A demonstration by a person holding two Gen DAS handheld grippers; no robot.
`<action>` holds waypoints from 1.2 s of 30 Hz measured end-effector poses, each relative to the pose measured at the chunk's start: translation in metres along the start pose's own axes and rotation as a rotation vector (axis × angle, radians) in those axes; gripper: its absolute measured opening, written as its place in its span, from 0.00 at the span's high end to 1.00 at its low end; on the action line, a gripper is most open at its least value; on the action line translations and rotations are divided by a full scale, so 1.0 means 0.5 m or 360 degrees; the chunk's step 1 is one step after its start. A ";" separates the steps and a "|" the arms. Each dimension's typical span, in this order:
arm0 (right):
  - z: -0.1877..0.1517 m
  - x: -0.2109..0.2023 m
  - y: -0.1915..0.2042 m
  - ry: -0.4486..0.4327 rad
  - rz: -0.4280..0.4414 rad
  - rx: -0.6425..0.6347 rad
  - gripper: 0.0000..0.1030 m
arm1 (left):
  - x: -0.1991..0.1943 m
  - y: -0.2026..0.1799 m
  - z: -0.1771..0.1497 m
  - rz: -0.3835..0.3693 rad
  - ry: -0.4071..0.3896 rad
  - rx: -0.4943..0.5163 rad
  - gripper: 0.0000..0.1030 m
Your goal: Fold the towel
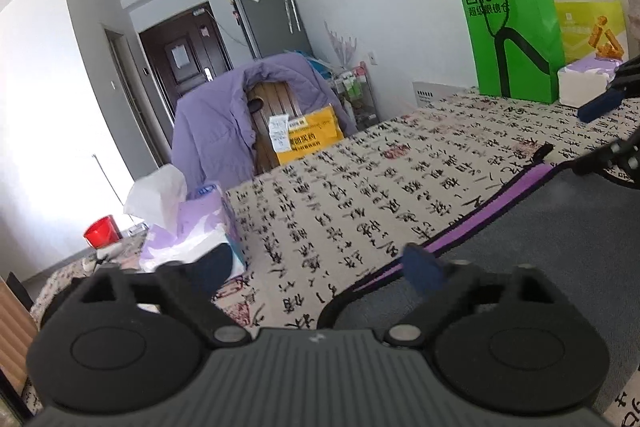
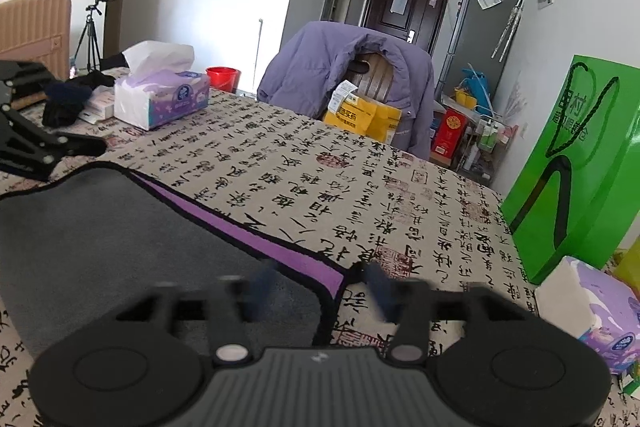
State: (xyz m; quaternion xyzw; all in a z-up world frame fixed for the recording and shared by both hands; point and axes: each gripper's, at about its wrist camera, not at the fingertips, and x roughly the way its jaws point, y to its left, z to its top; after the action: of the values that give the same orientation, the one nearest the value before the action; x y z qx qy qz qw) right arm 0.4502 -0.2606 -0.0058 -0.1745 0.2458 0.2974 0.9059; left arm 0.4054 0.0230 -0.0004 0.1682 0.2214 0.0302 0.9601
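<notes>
Matt grey cloth towel [image 2: 120, 227] lies beside a glossy green paper bag [image 2: 580, 167].

Green paper bag [image 1: 516, 23] reads "目村" with a smaller line beneath, partly hidden by its cord handle. Tablecloth [image 1: 360, 195] covered in black brush calligraphy and red seals, not legible. Yellow parcel [image 1: 312, 139] print too blurred.

The right tool's [image 2: 320, 291] blue fingers [image 2: 378, 287] are blurred. The towel [image 2: 100, 227] runs under the tool's body. The vase [image 1: 632, 11] is cropped by the frame edge.
</notes>
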 end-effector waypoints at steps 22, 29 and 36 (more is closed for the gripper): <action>0.006 -0.011 -0.013 0.0006 0.0036 0.0113 0.00 | -0.023 0.032 -0.005 -0.0068 0.0068 -0.0214 0.00; 0.008 -0.028 -0.010 -0.0007 0.0048 0.0126 0.00 | -0.043 0.041 -0.006 -0.0059 0.0063 -0.0266 0.00; 0.009 -0.051 -0.005 -0.0025 0.0053 0.0140 0.00 | -0.069 0.042 -0.004 -0.0075 0.0042 -0.0307 0.00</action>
State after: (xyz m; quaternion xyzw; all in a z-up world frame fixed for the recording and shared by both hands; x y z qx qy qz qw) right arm 0.4353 -0.2720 0.0123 -0.1281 0.2542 0.3027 0.9096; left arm 0.3739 0.0386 0.0194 0.0693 0.2339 0.0311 0.9693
